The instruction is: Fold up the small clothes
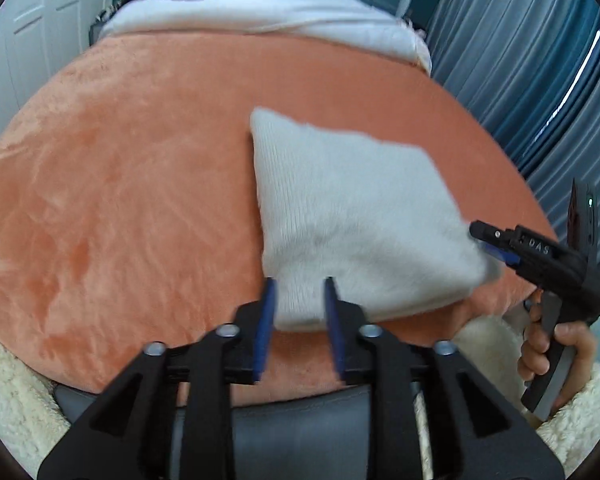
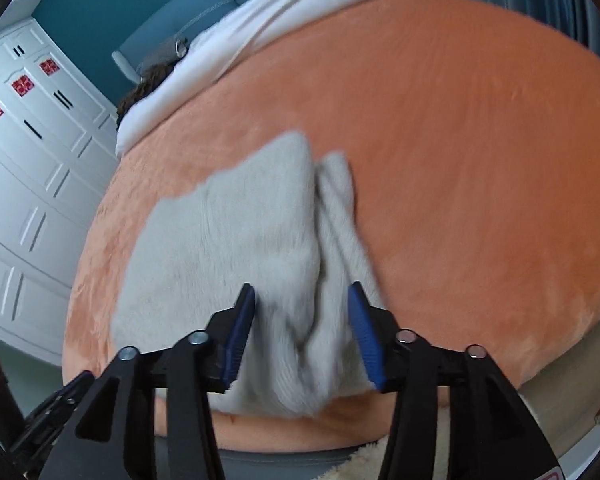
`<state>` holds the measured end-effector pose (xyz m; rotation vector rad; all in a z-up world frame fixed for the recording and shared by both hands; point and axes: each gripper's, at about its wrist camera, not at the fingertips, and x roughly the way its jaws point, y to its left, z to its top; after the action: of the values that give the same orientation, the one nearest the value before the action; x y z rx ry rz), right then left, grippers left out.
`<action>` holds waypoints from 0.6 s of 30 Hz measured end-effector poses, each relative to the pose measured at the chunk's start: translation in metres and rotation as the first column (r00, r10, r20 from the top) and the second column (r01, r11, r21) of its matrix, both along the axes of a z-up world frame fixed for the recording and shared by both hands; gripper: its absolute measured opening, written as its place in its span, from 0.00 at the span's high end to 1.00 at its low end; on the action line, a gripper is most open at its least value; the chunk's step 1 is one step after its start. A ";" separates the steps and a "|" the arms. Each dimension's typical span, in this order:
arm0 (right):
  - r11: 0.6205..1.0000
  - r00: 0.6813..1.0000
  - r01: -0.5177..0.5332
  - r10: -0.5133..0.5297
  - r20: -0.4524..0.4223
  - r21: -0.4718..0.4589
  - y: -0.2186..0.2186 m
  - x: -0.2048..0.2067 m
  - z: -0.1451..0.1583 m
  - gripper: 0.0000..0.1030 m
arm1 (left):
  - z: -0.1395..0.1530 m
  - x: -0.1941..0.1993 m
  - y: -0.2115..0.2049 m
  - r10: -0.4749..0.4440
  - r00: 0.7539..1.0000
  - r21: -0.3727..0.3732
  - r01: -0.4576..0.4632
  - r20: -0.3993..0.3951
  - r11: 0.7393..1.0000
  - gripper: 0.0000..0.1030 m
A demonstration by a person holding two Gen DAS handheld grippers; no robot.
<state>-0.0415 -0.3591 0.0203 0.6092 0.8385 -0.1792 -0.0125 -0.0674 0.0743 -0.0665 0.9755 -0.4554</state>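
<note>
A pale grey knit garment (image 1: 360,216) lies folded into a rough square on the orange plush blanket (image 1: 140,160). My left gripper (image 1: 300,280) stands open over its near left corner. The cloth shows between the blue pads (image 1: 269,300), which do not pinch it. In the right wrist view the same garment (image 2: 228,248) has a folded strip along its right side. My right gripper (image 2: 302,286) is open astride the near edge, with bunched cloth loose between its fingers. From the left wrist view, the right gripper (image 1: 480,236) tips sit at the garment's right corner.
A white duvet (image 1: 260,16) is heaped at the bed's far end. Blue curtains (image 1: 540,80) hang on the right and a white wardrobe (image 2: 32,184) stands to the left. A hand (image 1: 556,352) in a cream fleecy sleeve holds the right gripper's handle.
</note>
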 end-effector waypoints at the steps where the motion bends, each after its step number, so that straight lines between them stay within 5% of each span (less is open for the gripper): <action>1: 1.000 0.999 0.013 -0.013 0.030 -0.004 -0.004 0.001 0.009 0.43 | 0.008 0.003 0.001 0.013 1.000 -0.019 -0.013 0.022 1.000 0.60; 4: 1.000 0.998 -0.013 0.011 0.056 0.028 -0.019 0.031 0.011 0.31 | 0.013 0.021 -0.012 0.030 0.999 -0.020 -0.029 0.026 0.999 0.58; 8: 0.998 0.995 -0.061 0.063 -0.084 0.023 -0.017 0.091 -0.022 0.32 | -0.011 0.057 -0.037 0.066 0.996 -0.006 -0.066 -0.063 0.998 0.59; 9: 0.997 0.990 -0.071 0.073 -0.120 0.023 -0.014 0.102 -0.032 0.49 | -0.018 0.063 -0.042 0.074 0.994 0.010 -0.073 -0.080 0.997 0.59; 10: 0.995 0.985 -0.096 0.099 -0.144 0.025 -0.010 0.109 -0.036 0.87 | -0.024 0.065 -0.049 0.071 0.994 0.038 -0.068 -0.087 0.997 0.62; 15: 0.996 0.991 -0.090 0.089 0.100 0.004 -0.020 0.077 0.018 0.90 | -0.037 0.066 -0.062 0.053 0.994 0.121 -0.041 -0.095 0.992 0.64; 16: 0.998 0.993 -0.069 0.069 0.095 0.003 -0.026 0.074 0.010 0.90 | -0.041 0.067 -0.064 0.046 0.994 0.126 -0.033 -0.101 0.991 0.63; 18: 0.998 0.991 -0.067 0.067 -0.117 0.008 -0.037 0.089 -0.047 0.90 | -0.047 0.069 -0.069 0.038 0.993 0.145 -0.022 -0.109 0.989 0.61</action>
<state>0.0475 -0.3958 -0.0267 0.5780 0.9720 -0.1531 0.0564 -0.1368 0.0276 0.0235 1.1135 -0.3550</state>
